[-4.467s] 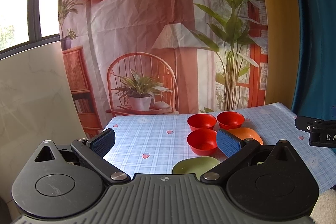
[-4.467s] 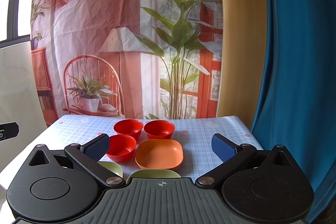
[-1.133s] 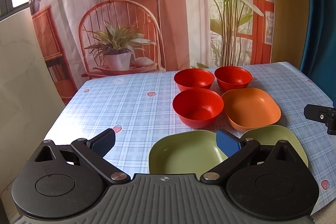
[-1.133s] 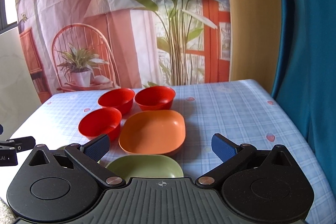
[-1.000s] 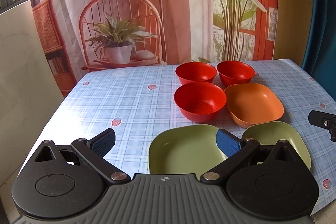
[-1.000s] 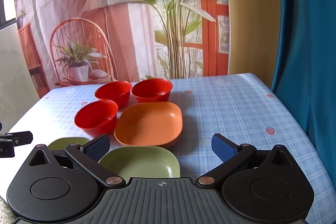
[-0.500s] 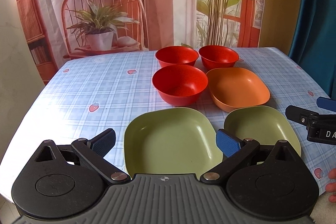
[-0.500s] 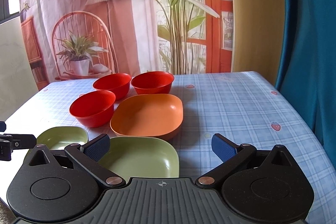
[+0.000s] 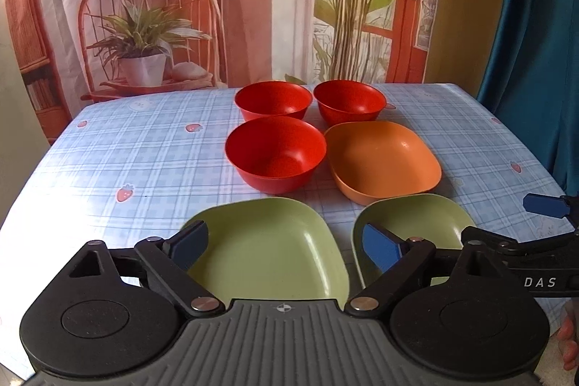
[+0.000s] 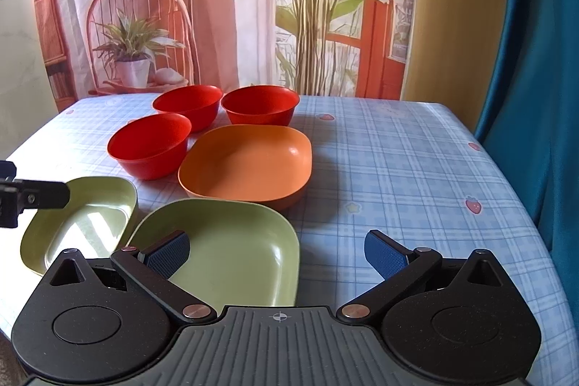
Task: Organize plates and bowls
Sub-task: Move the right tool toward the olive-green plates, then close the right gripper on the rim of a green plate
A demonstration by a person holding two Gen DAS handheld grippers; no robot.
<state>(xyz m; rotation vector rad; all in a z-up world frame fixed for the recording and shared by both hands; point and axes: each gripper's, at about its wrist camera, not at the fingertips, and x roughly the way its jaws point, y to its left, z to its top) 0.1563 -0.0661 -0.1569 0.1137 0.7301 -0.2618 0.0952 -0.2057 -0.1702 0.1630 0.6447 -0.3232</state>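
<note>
left gripper point(image 9: 286, 243) tilted down, jaws just narrowing but apart, over near-left green plate point(image 9: 267, 248) | right gripper point(image 10: 277, 250) tilted down, jaws wide, straddling near-right green plate point(image 10: 231, 241) edge | 3 red bowls point(image 9: 275, 151) far on surface point(image 9: 144, 161)

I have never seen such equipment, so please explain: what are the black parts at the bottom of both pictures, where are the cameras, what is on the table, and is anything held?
There is no robot here. A person holds one hand tool in each hand, and each tool ends in two-finger tongs with blue pads. A wide-angle camera sits on each tool and looks forward along its fingers, so the black parts are the tools themselves.

One picture is from the left tongs, the other from the right tongs.

On the checked tablecloth stand three red bowls, an orange plate and two green plates.

Both tongs are open and hold nothing. The left tongs have just been closing a little, with the left green plate's near part between the pads in the picture, not gripped.
</note>
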